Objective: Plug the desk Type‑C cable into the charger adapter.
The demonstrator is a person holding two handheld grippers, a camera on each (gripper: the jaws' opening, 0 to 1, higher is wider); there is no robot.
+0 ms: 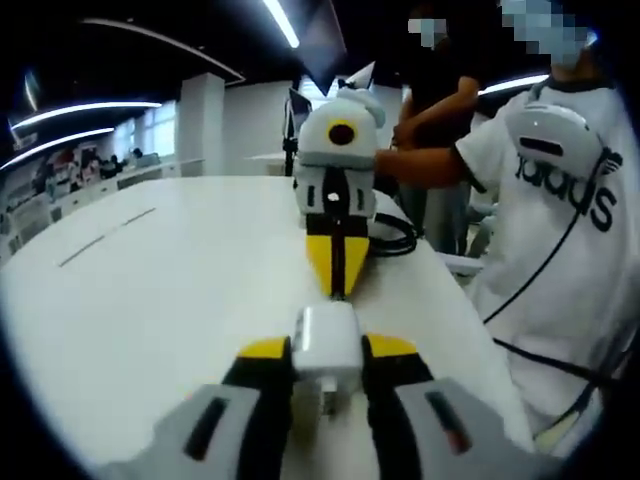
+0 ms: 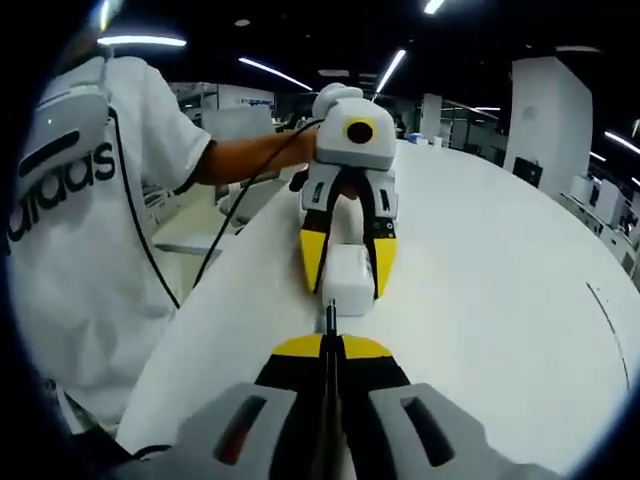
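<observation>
Left gripper (image 1: pixel 327 362), lower centre of left gripper view: yellow-tipped jaws clamped on small white block charger adapter (image 1: pixel 327 345). Right gripper (image 2: pixel 331 345), lower centre of right gripper view: jaws pinched together on thin black Type-C cable (image 2: pixel 331 318), plug tip just short of adapter face. Both over white tabletop (image 2: pixel 500 270). Aligned nose to nose; judged not yet inserted. Remaining: final push home.

I see a wide white table (image 1: pixel 150 290) under me, glossy, running far back in both views. Beyond it the ceiling (image 2: pixel 300 30) is dark, crossed by long strip lights (image 1: pixel 282 22). A white pillar (image 2: pixel 545 110) stands off to one side in the right gripper view. Bright windows (image 1: pixel 145 135) line the far wall in the left gripper view.
</observation>
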